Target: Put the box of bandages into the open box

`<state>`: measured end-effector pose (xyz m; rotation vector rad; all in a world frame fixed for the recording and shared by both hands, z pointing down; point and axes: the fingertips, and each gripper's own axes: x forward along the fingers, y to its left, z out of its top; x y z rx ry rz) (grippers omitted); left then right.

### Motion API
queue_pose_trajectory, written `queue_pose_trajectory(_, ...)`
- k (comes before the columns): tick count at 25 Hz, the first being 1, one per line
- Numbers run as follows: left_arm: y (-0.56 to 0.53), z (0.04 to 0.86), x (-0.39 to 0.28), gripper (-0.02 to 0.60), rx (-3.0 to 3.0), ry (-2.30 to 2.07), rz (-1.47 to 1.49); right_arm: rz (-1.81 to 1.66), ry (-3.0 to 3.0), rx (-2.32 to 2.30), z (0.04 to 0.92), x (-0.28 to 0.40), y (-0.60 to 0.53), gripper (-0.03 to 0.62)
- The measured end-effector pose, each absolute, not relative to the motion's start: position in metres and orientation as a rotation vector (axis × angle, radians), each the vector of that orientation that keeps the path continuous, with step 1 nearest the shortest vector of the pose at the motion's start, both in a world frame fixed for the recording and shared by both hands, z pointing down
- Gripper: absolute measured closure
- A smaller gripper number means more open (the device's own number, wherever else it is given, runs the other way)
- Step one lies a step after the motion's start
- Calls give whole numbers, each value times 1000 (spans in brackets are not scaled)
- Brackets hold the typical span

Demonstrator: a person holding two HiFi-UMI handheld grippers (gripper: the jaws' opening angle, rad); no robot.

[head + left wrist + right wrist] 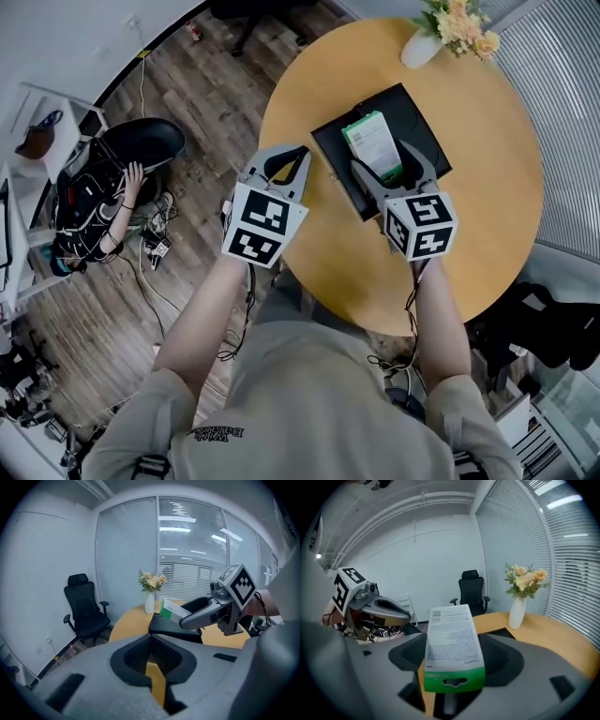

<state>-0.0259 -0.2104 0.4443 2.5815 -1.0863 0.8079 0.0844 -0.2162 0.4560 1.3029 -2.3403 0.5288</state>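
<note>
Clamping the bandage box (pixel 372 141), long axis toward 12 o'clock, the right claw (pixel 388 171) hangs over the open box (pixel 424 120); the left claw (pixel 284 164), together and empty, sits at 9 o'clock.

Head cam steep down on table (pixel 487 169); gripper cams level, close, share vase (pixel 149 603).

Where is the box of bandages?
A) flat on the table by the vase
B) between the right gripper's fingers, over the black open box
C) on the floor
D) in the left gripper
B: the right gripper grips the box of bandages in its fingers, and the head view shows it over the open box.
</note>
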Motion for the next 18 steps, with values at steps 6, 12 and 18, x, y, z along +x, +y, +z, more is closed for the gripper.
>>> queue_pose_trajectory(6, -205, 479, -26, 558, 2511, -1017, 818, 581, -2245, 1264, 507, 78, -218, 253)
queue_pose_trajectory(12, -200, 512, -24, 558, 2451, -991, 836, 675, -2183, 1222, 554, 77, -215, 253)
queue_pose_trajectory(18, -201, 530, -25, 558, 2414, -989, 856, 708, -2107, 1206, 584, 81, -211, 253)
